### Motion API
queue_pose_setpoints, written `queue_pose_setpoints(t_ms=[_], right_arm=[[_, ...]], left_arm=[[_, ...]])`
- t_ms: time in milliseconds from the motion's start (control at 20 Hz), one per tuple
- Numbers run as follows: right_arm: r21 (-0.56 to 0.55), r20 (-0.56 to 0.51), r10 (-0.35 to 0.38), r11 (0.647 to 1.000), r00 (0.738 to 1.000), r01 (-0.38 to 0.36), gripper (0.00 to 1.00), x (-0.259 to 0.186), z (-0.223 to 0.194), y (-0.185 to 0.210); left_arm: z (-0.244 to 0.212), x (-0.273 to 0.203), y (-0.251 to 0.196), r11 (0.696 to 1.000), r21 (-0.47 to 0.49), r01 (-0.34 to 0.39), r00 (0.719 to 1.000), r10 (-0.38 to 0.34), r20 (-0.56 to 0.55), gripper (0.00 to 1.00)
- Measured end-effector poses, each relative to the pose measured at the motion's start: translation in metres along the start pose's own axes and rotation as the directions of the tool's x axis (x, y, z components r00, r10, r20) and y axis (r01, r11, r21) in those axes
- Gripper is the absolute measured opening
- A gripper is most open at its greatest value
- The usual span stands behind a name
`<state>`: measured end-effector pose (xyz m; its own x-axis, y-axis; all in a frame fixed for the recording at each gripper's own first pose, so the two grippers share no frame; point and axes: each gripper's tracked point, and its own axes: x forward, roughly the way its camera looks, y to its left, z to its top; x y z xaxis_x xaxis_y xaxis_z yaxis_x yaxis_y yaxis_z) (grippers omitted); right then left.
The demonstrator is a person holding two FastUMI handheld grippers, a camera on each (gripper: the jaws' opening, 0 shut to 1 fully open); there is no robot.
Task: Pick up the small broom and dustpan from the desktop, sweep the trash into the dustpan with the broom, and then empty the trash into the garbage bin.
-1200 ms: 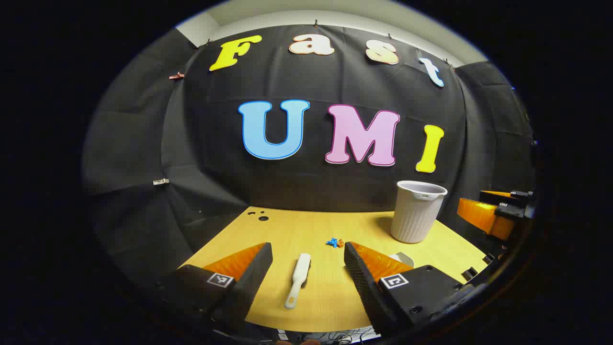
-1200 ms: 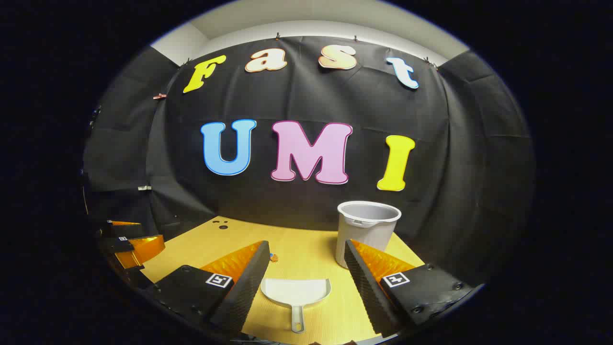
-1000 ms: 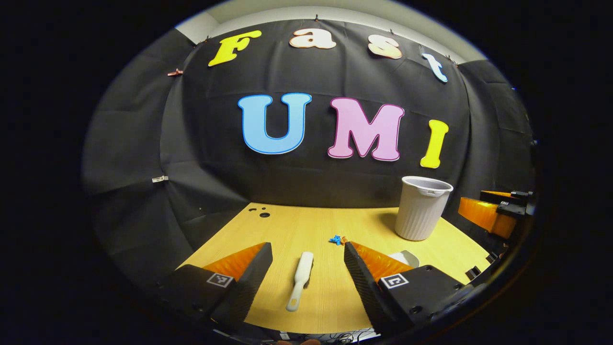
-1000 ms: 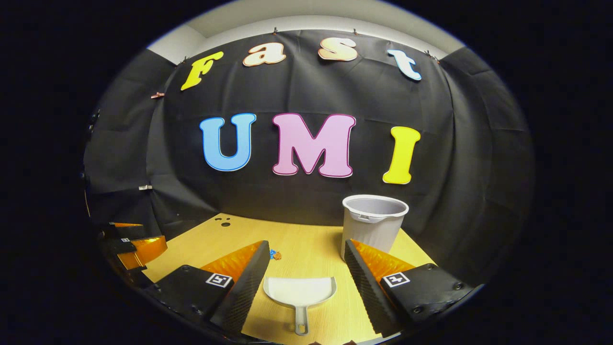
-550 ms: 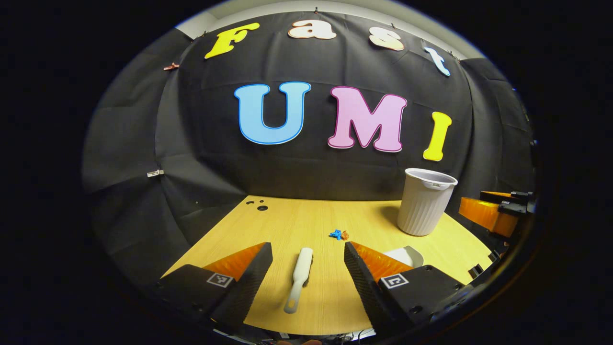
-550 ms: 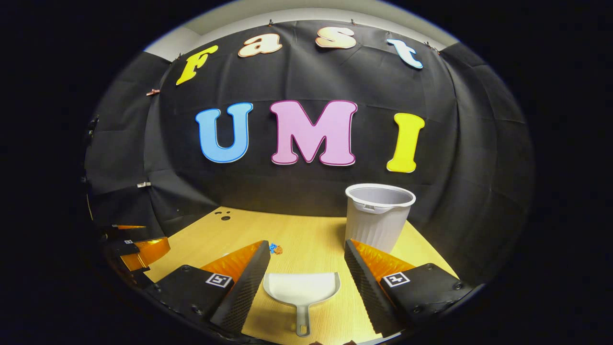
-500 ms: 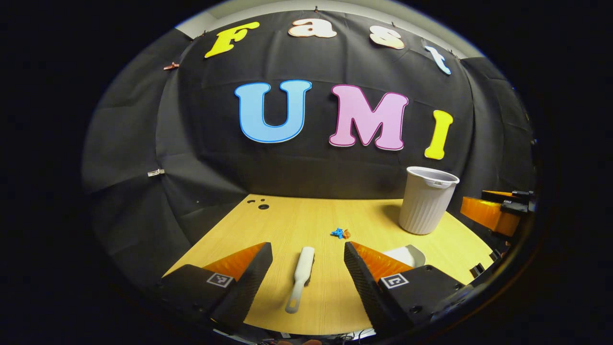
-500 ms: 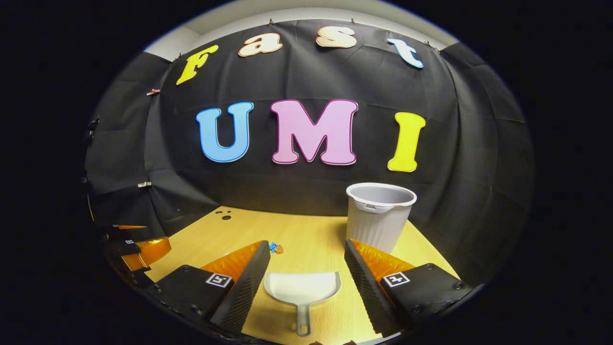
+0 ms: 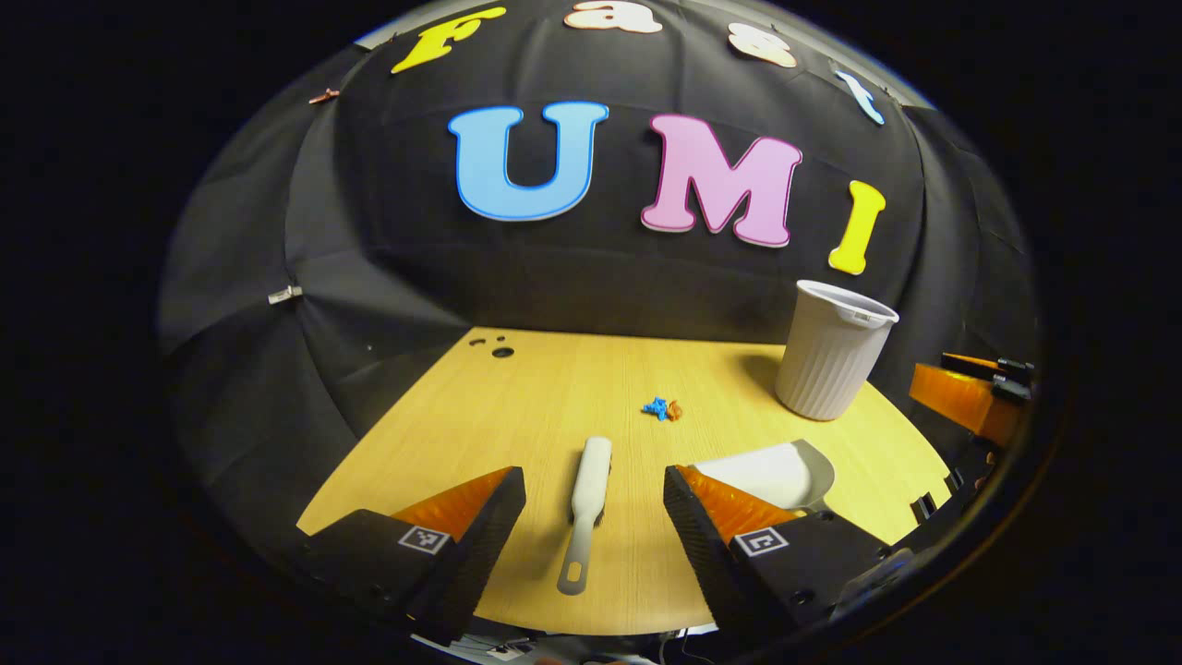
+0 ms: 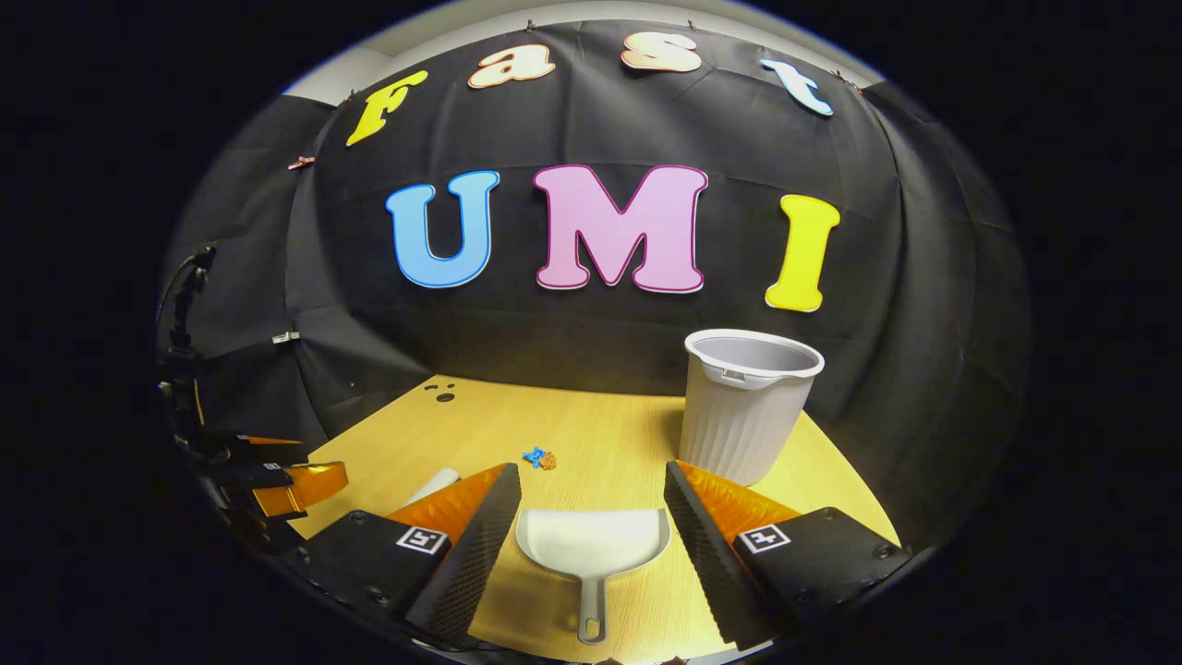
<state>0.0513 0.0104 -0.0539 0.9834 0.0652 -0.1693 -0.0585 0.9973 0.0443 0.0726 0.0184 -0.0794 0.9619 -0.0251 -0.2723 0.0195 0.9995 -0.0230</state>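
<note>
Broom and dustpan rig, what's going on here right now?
Nothing is picked up yet. The left gripper is open, its fingers either side of the small white broom lying on the yellow wooden desktop. The right gripper is open around the white plastic dustpan. The blue and orange trash scraps sit mid-desk; the grey ribbed garbage bin stands upright behind.

Black cloth wall (image 9: 388, 259), pale wooden desktop (image 9: 536, 397), white ceiling strip (image 10: 591, 28)
</note>
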Motion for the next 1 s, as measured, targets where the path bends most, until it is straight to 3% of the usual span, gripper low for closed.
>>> queue_pose_setpoints(t_ms=[350, 650, 1000], right_arm=[[-0.008, -0.085, 0.026, 1.000, 0.996, -0.027, 0.98, 0.012, -0.024, -0.002], [-0.023, -0.141, 0.064, 0.997, 0.988, -0.068, 0.98, 0.022, -0.044, 0.000], [0.017, -0.218, 0.118, 0.993, 0.969, -0.117, 0.98, 0.049, -0.072, -0.004]], left_arm=[[-0.061, 0.054, 0.007, 1.000, -0.004, 0.003, 0.966, -0.004, -0.260, 0.96], [-0.105, 0.099, 0.017, 0.998, 0.069, 0.004, 0.883, 0.029, -0.469, 0.96], [-0.137, 0.135, 0.021, 0.998, 0.024, -0.054, 0.787, 0.057, -0.615, 0.93]])
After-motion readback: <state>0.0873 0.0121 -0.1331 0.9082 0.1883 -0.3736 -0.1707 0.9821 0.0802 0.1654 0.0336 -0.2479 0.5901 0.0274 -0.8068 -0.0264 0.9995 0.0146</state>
